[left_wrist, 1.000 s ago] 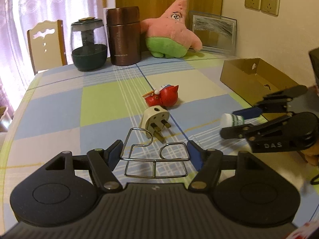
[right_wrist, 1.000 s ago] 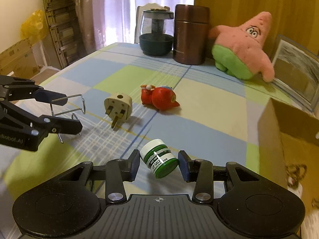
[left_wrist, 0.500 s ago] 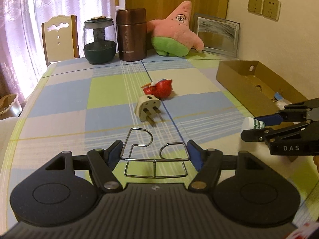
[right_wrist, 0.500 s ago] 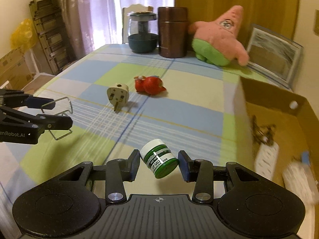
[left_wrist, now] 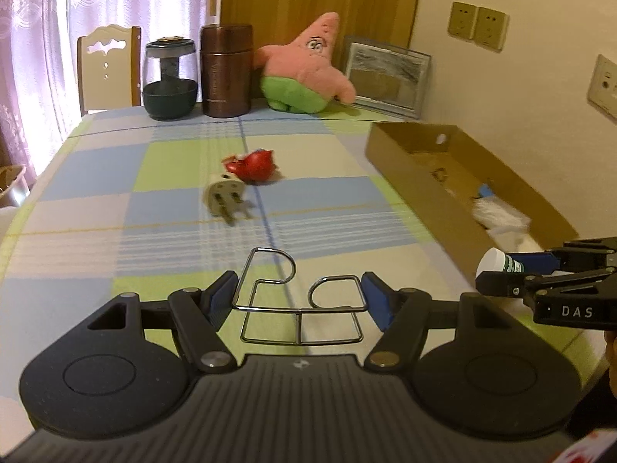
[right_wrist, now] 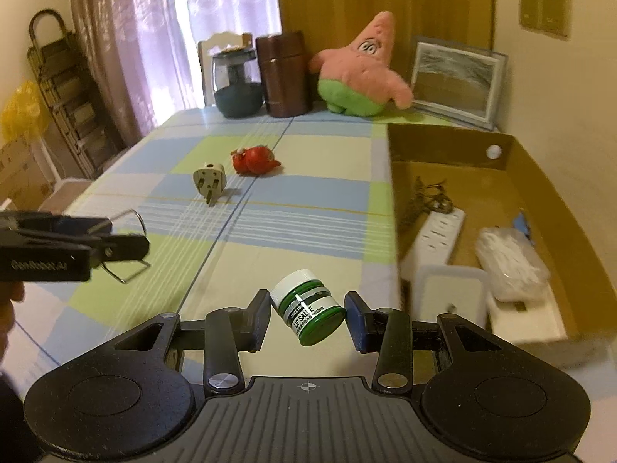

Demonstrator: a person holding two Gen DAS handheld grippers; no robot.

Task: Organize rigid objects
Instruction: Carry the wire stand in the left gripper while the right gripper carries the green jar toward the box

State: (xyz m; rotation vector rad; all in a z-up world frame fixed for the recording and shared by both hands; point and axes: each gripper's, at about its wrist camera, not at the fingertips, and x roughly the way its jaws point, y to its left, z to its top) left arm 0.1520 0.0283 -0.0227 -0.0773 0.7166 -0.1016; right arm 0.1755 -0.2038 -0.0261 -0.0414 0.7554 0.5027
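My left gripper (left_wrist: 299, 295) is shut on a bent wire holder (left_wrist: 300, 308) and holds it above the checked tablecloth. My right gripper (right_wrist: 308, 314) is shut on a small green lip-salve jar (right_wrist: 308, 314) with a white cap, just left of the cardboard box (right_wrist: 393, 193). The jar also shows in the left wrist view (left_wrist: 499, 262) beside the box (left_wrist: 408, 177). A cream plug adapter (right_wrist: 210, 181) and a red toy (right_wrist: 254, 160) lie on the table's middle.
The box holds a white power strip (right_wrist: 437, 233), a white case (right_wrist: 449, 295), a plastic tub (right_wrist: 509, 262) and a cable. At the table's back stand a glass jar (right_wrist: 235, 85), a brown flask (right_wrist: 283, 73), a pink plush star (right_wrist: 360, 73) and a picture frame (right_wrist: 457, 81).
Both grippers have pulled back and lifted, each keeping its object. My right gripper has moved right towards the cardboard box, whose inside has come into view.
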